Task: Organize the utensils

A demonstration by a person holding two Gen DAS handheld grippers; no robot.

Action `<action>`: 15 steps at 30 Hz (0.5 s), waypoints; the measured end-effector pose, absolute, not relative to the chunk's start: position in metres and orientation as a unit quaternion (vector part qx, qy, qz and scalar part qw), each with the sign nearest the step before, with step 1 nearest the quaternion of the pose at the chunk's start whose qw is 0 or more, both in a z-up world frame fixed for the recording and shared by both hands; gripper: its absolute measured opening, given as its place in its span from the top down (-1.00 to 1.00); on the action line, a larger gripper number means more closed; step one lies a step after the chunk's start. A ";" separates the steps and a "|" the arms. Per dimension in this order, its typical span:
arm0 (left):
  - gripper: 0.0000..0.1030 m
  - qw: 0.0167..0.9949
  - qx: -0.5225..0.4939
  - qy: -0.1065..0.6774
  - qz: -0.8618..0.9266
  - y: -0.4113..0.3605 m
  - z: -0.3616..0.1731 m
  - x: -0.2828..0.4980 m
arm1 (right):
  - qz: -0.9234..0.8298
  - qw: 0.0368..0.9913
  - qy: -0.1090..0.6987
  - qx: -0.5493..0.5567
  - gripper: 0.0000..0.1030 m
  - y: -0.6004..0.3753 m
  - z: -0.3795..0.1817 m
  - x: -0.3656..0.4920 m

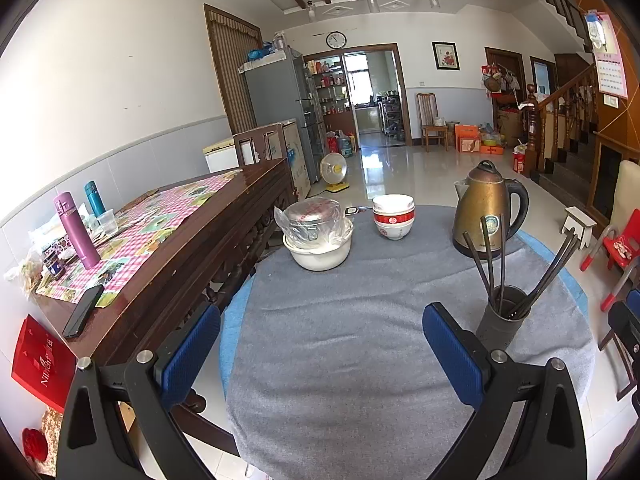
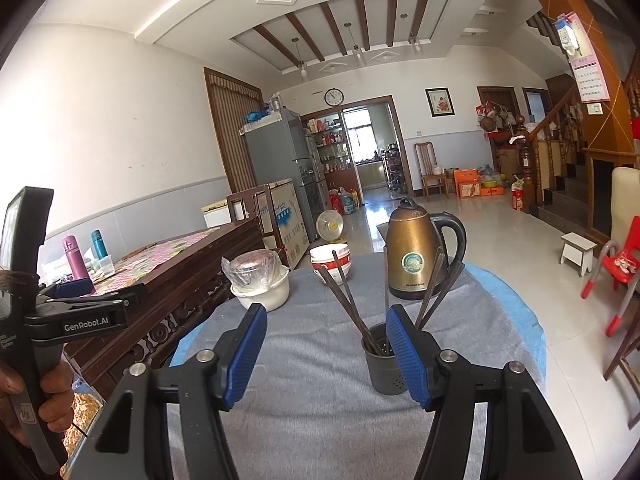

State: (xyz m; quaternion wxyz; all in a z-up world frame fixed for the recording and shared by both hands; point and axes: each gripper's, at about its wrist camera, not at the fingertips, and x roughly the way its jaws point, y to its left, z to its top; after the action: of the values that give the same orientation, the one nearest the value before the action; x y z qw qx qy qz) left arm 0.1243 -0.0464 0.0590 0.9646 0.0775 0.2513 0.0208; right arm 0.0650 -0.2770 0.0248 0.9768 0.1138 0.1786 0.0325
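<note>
A dark grey utensil holder stands upright on the grey cloth, with several dark chopsticks leaning out of it. It also shows in the right wrist view, chopsticks fanned out. My left gripper is open and empty, above the cloth, left of the holder. My right gripper is open and empty; its right finger sits just in front of the holder. The left gripper's body shows at the left of the right wrist view.
A brass kettle stands behind the holder. Stacked red-and-white bowls and a white bowl with a plastic-wrapped metal pot sit at the far side of the round table. A wooden sideboard with bottles stands left.
</note>
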 end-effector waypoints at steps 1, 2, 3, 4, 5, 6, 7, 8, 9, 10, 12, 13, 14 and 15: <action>-0.96 0.965 0.076 0.251 0.020 -0.045 0.058 0.125 | 0.033 0.977 0.179 0.113 -0.28 -0.276 0.025 0.065; -0.96 0.965 0.076 0.252 0.020 -0.045 0.058 0.124 | 0.033 0.977 0.180 0.112 -0.28 -0.275 0.025 0.066; -0.96 0.965 0.075 0.251 0.021 -0.044 0.057 0.125 | 0.033 0.977 0.179 0.110 -0.28 -0.274 0.026 0.065; -0.96 0.965 0.074 0.251 0.022 -0.042 0.057 0.125 | 0.033 0.977 0.179 0.108 -0.28 -0.273 0.026 0.065; -0.96 0.965 0.074 0.251 0.023 -0.041 0.056 0.126 | 0.033 0.977 0.179 0.107 -0.28 -0.272 0.026 0.065; -0.96 0.965 0.073 0.250 0.024 -0.040 0.056 0.126 | 0.033 0.977 0.180 0.105 -0.28 -0.270 0.026 0.066; -0.96 0.965 0.073 0.250 0.025 -0.038 0.055 0.127 | 0.033 0.977 0.181 0.105 -0.28 -0.269 0.026 0.067; -0.96 0.965 0.071 0.251 0.026 -0.036 0.055 0.127 | 0.034 0.977 0.183 0.105 -0.28 -0.267 0.025 0.068; -0.96 0.965 0.069 0.252 0.027 -0.034 0.054 0.128 | 0.033 0.977 0.184 0.105 -0.28 -0.267 0.024 0.069; -0.96 0.965 0.069 0.253 0.027 -0.034 0.053 0.129 | 0.033 0.976 0.186 0.105 -0.28 -0.266 0.024 0.070; -0.96 0.964 0.066 0.255 0.028 -0.031 0.051 0.131 | 0.031 0.976 0.189 0.105 -0.28 -0.264 0.022 0.071; -0.96 0.964 0.066 0.256 0.029 -0.030 0.050 0.132 | 0.031 0.975 0.191 0.105 -0.28 -0.264 0.020 0.072; -0.96 0.964 0.065 0.256 0.029 -0.029 0.049 0.132 | 0.031 0.975 0.193 0.105 -0.28 -0.263 0.020 0.072; -0.96 0.964 0.064 0.256 0.030 -0.027 0.049 0.133 | 0.030 0.975 0.194 0.105 -0.28 -0.263 0.019 0.072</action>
State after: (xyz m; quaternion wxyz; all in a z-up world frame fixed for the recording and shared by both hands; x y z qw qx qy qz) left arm 0.1330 -0.0273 0.0485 0.9640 0.0636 0.2564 0.0298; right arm 0.0723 -0.2629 0.0191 0.9749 0.1046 0.1943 0.0296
